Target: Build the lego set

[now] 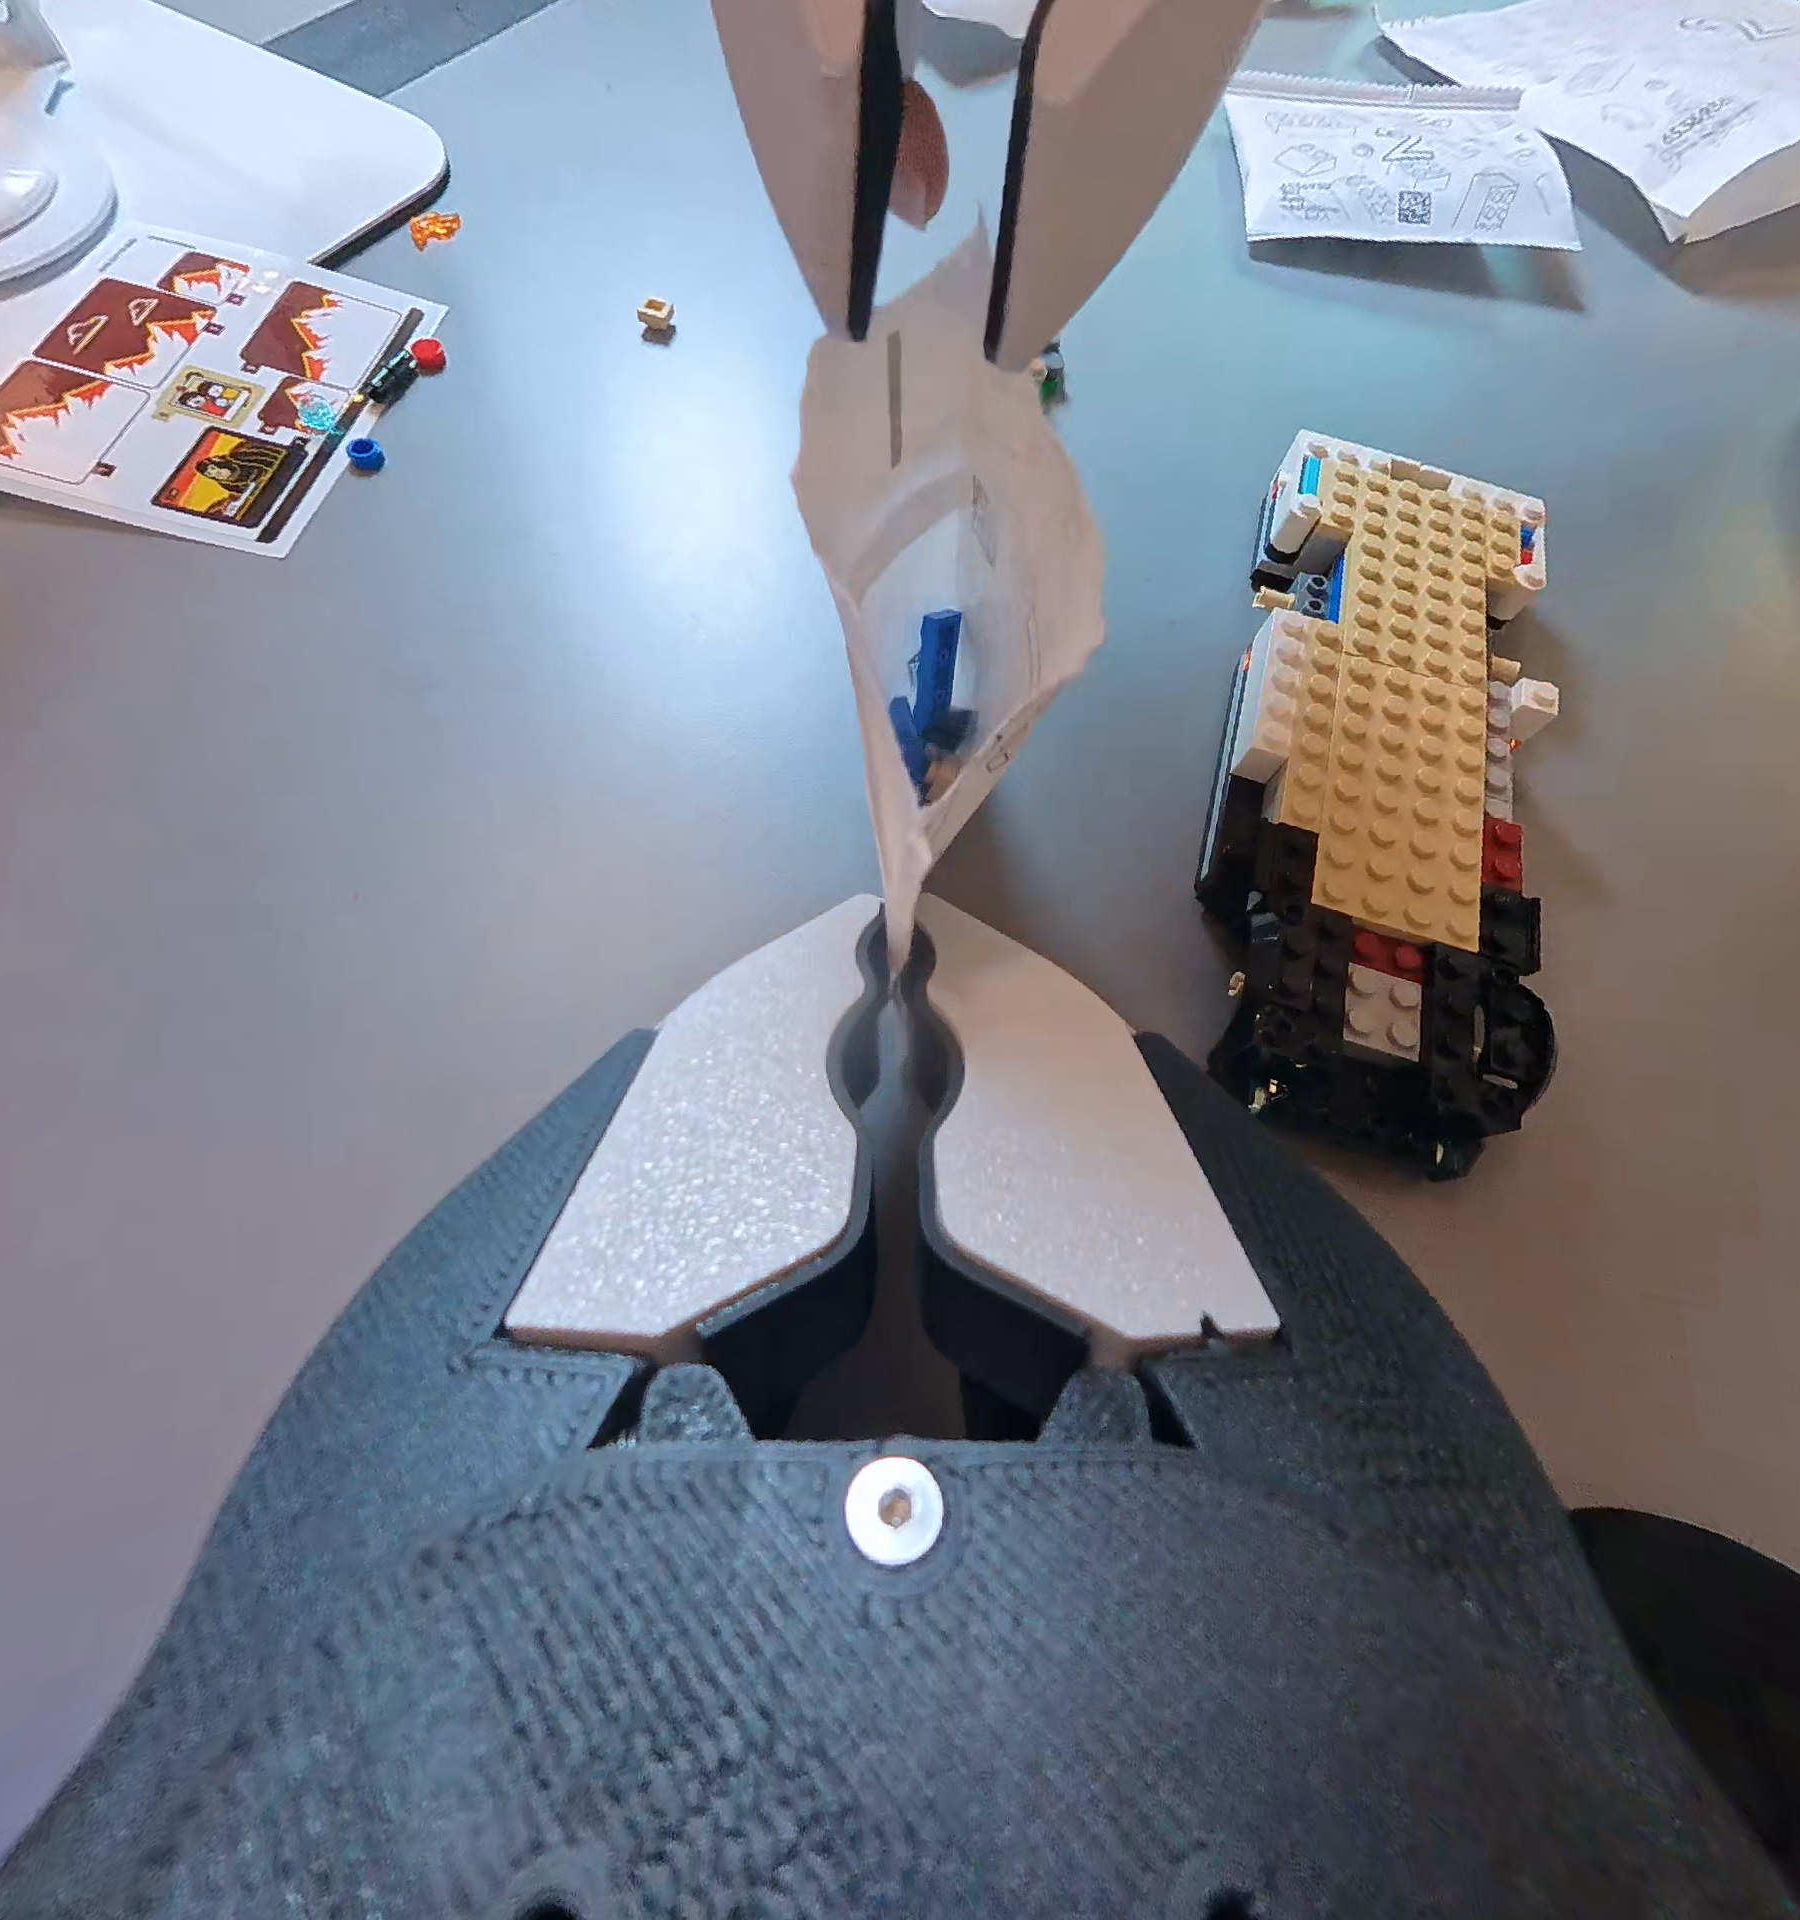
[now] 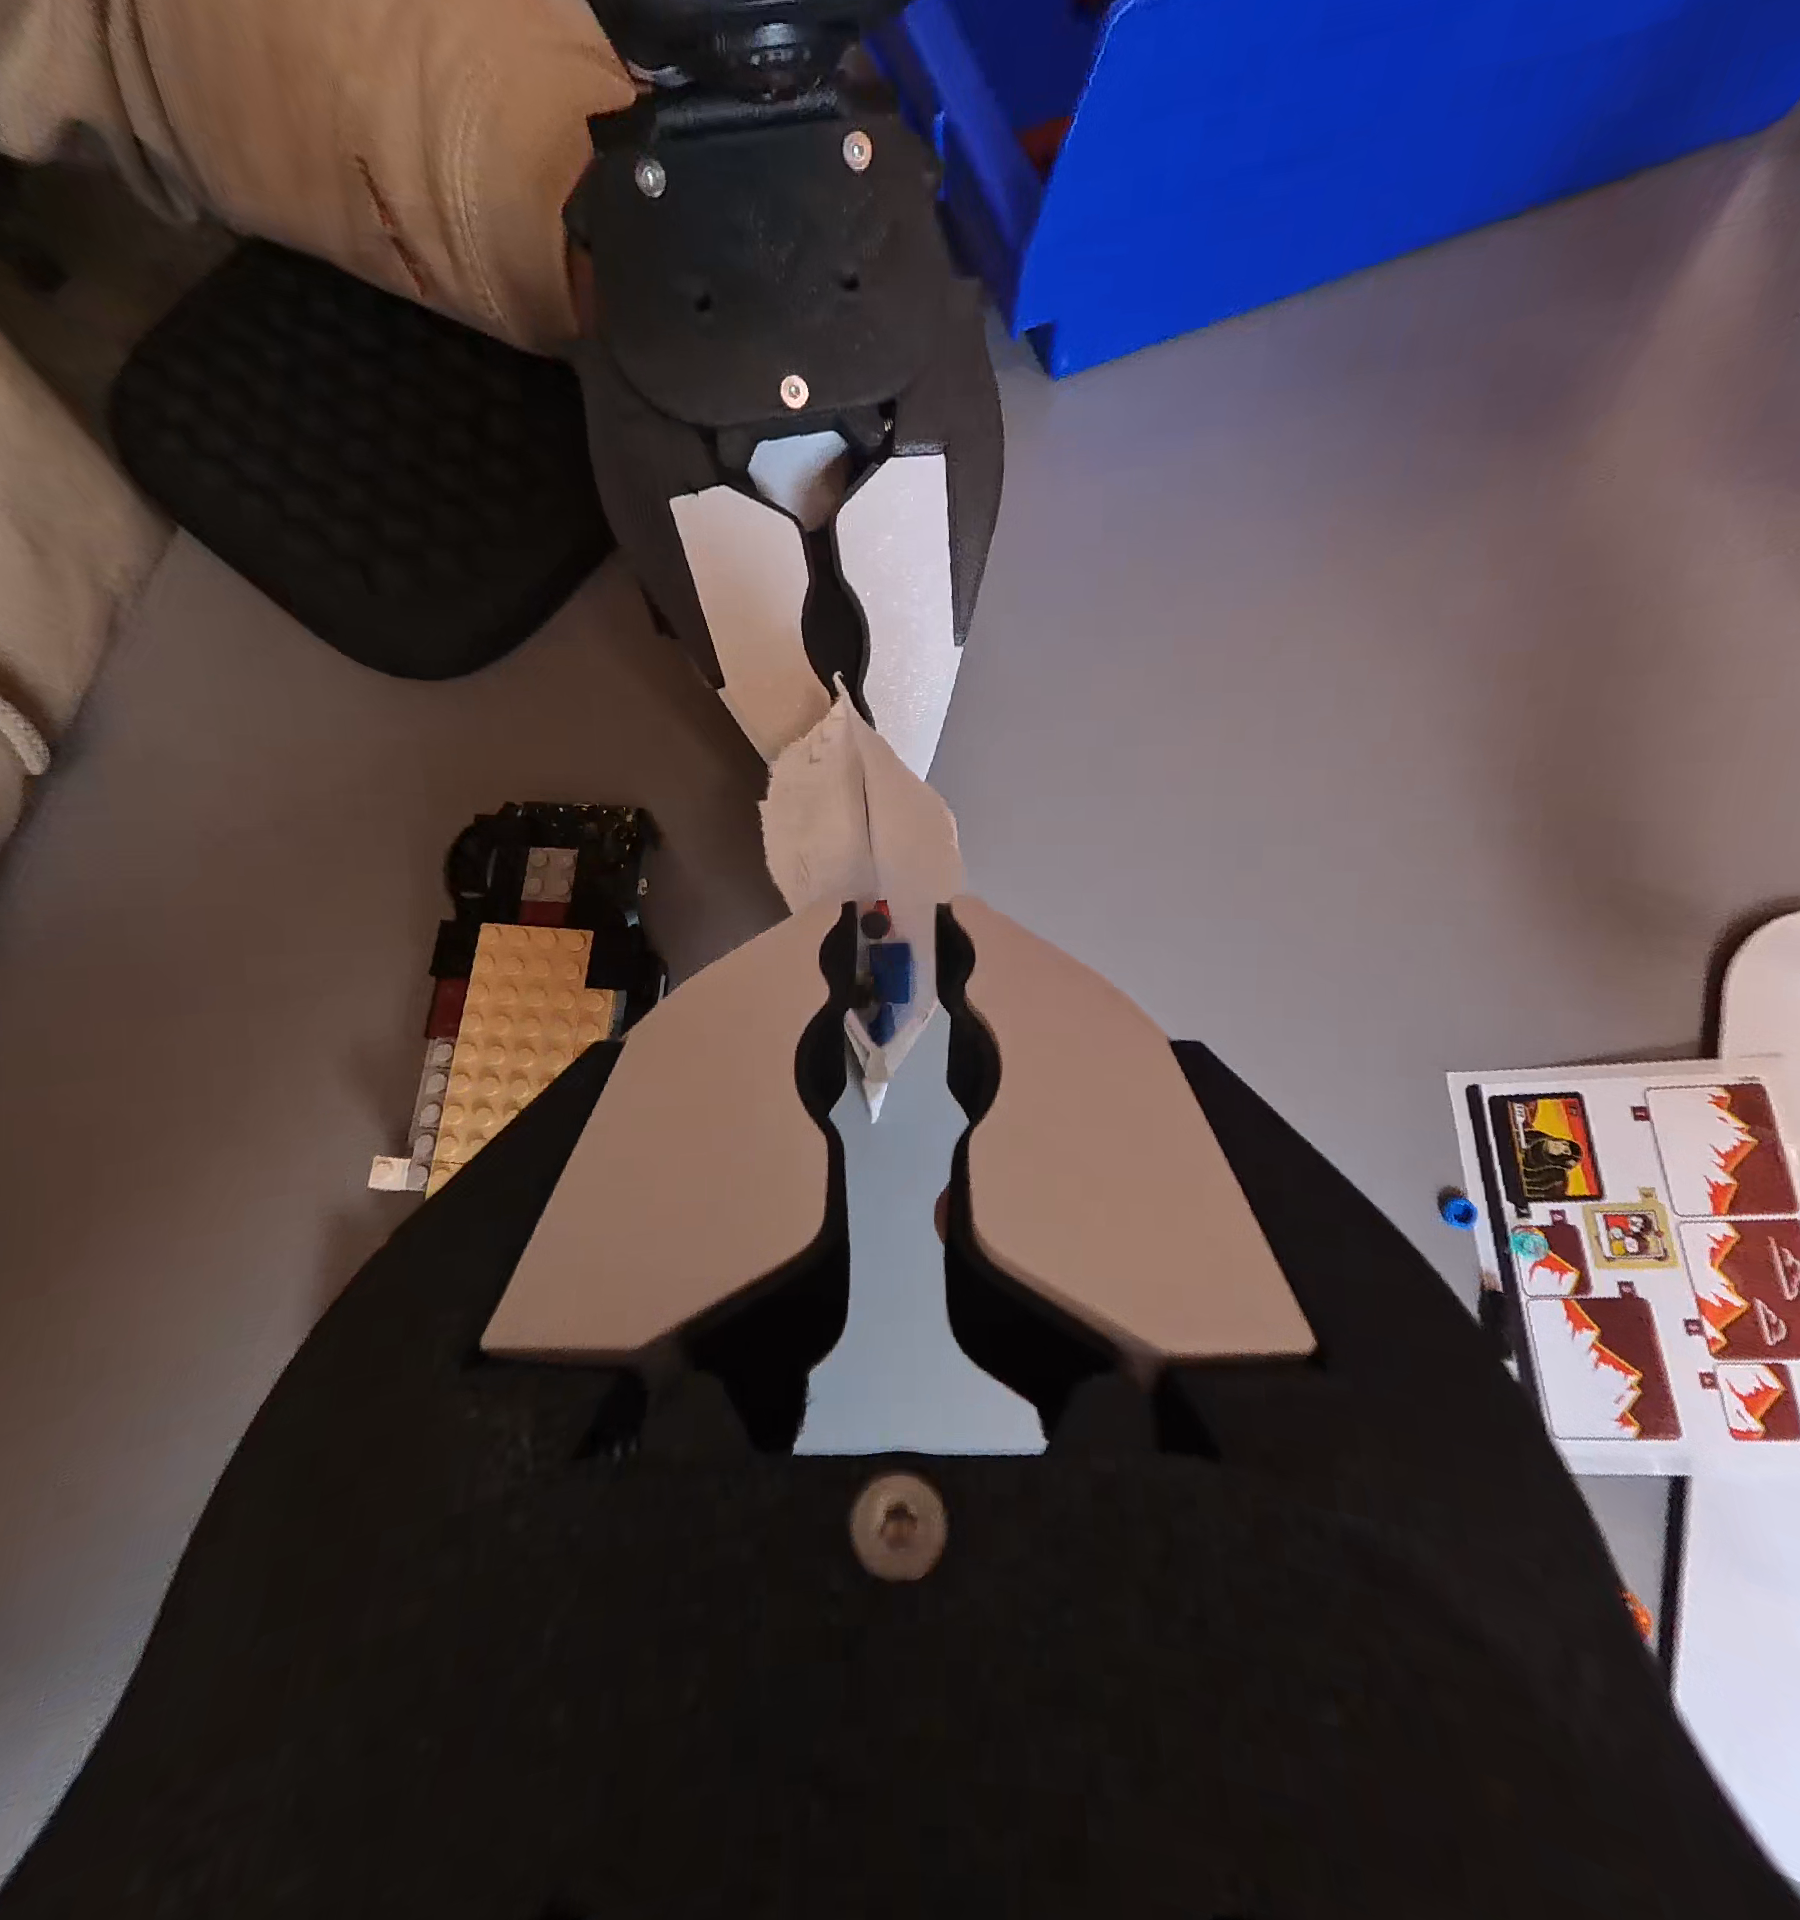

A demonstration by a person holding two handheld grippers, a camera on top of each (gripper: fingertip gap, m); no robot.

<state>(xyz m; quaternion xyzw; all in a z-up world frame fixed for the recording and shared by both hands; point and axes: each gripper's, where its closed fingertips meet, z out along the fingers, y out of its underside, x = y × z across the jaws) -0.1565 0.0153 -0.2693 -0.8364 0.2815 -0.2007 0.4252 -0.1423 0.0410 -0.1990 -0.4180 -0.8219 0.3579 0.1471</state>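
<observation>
A small white paper bag [image 1: 937, 582] holding blue bricks is hanging mid-frame above the grey tabletop [image 1: 356, 779]. The left claw [image 1: 898, 940] is pinching its lower corner, pads pressed together on the paper, while the right claw [image 2: 885, 940] is straddling its upper end, slightly spread. A tan-and-black brick vehicle [image 1: 1384, 800] is lying at right, a sticker sheet [image 1: 189, 384] at upper left.

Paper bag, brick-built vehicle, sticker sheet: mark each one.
Paper bag [image 1: 953, 499]: left wrist view, its white side above the opening.
Brick-built vehicle [image 1: 1395, 727]: left wrist view, its tan studded top.
Sticker sheet [image 1: 200, 384]: left wrist view, its printed middle.
</observation>
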